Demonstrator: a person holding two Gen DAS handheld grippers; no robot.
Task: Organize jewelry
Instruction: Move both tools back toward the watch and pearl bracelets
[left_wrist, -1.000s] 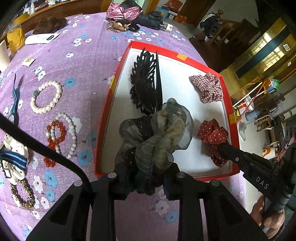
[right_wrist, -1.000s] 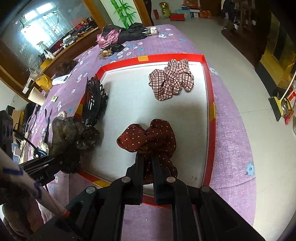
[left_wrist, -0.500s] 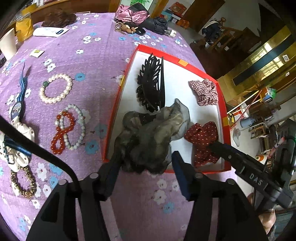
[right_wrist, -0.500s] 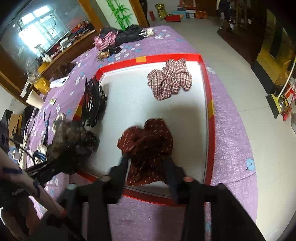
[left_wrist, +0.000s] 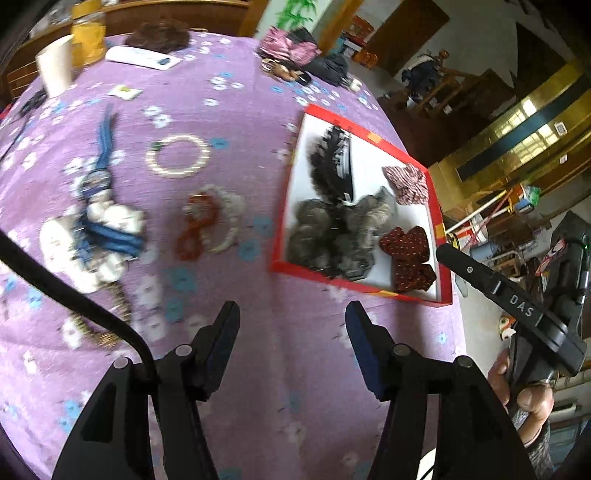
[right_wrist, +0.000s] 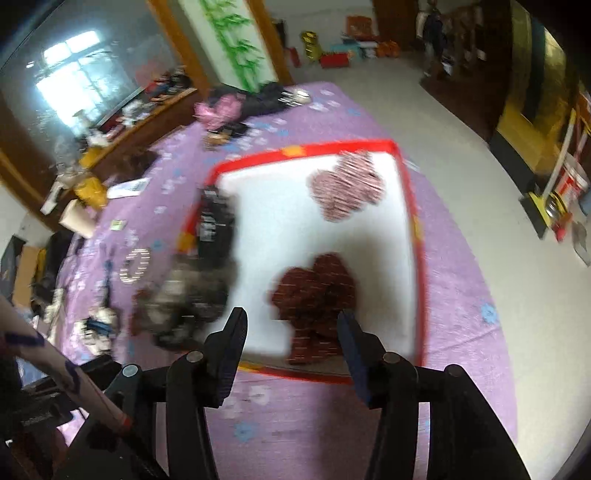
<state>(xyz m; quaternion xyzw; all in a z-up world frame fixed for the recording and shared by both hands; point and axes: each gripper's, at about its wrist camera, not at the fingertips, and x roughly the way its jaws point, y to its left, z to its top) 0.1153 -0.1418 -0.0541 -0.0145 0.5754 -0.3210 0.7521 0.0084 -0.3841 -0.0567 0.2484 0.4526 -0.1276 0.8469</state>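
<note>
My left gripper (left_wrist: 291, 314) has its jaws spread, holding nothing, above the purple cloth of the worktop (left_wrist: 295, 369). My right gripper (right_wrist: 291, 325) likewise has its jaws spread and empty, just short of the near edge of the red tray (right_wrist: 417, 236). Inside the tray, the dark red dotted scrunchie (right_wrist: 317, 291) lies at the near right corner. The grey-black scrunchie (left_wrist: 332, 236) lies at the near left corner. Beyond it, the black hair claw (left_wrist: 332, 162) lies along the left edge. The plaid scrunchie (right_wrist: 347, 188) lies at the far right. Left of the tray, a red bead bracelet (left_wrist: 195, 229) and a pearl bracelet (left_wrist: 177, 155) lie on the cloth.
</note>
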